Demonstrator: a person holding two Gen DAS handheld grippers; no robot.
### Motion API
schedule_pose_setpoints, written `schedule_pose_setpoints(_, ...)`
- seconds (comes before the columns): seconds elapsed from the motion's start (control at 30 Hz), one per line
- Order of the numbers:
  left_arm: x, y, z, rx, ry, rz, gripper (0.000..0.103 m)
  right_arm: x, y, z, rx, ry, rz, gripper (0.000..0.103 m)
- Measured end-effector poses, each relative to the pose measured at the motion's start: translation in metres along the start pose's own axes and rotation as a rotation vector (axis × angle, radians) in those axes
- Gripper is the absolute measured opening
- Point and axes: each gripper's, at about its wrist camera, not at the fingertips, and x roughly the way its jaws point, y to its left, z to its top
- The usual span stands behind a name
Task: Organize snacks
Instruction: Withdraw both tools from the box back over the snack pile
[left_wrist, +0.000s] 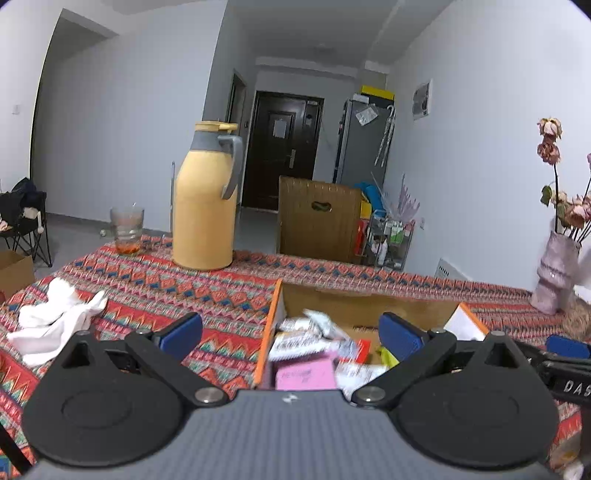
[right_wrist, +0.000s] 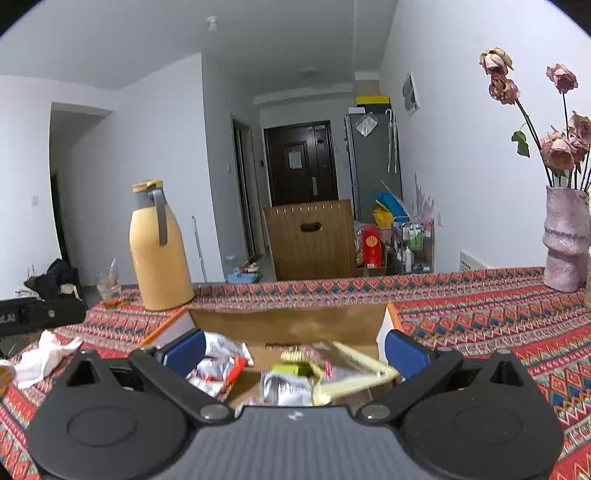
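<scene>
A: Where are the snacks sitting?

B: They are lying in an open cardboard box (left_wrist: 364, 308) with orange edges, resting on the patterned tablecloth (left_wrist: 166, 280). A pink packet (left_wrist: 304, 374) is lying near the box's near end, with white wrappers (left_wrist: 306, 341) piled just behind it.

A: And the left gripper (left_wrist: 291, 334)?

B: It is hovering over the box's left wall, its blue fingers (left_wrist: 181, 332) standing wide apart and holding nothing.

A: The right gripper (right_wrist: 293, 349)?

B: It is hovering over the same box, fingers likewise spread, nothing between them. Below it a red-and-white packet (right_wrist: 218, 373) is lying at the left, a silver pouch (right_wrist: 286, 387) in the middle, and a pale yellow wrapper (right_wrist: 354, 380) is showing blurred at the right.

A: Anything else on the table?

B: A yellow thermos jug (left_wrist: 205, 201) is standing beyond the box, a glass (left_wrist: 126, 230) near it, a crumpled white cloth (left_wrist: 55, 317) at the left, and a pink vase (right_wrist: 567, 240) of dried roses at the right.
</scene>
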Motion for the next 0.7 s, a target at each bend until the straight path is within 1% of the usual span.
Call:
schedule_pose_setpoints(0.2, -0.009, 0.023, -0.026, 0.016, 0.06, 0.04, 0.103, -0.016, 0.003, -0.019, -0.007, 0.047, -0.01, 0.103)
schedule_pose_setpoints(0.4, -0.012, 0.049, -0.053, 0.003, 0.12, 0.065, 0.103, -0.026, 0.003, -0.042, -0.005, 0.103, -0.014, 0.103)
schedule_pose_setpoints(0.57, -0.007, 0.059, -0.065, -0.004, 0.125, 0.069, 0.103, -0.029, 0.004, -0.059, 0.001, 0.149, -0.019, 0.103)
schedule_pose_setpoints(0.7, -0.003, 0.054, -0.074, 0.024, 0.123, 0.055, 0.103, -0.03, 0.004, -0.07, 0.03, 0.178, -0.023, 0.103)
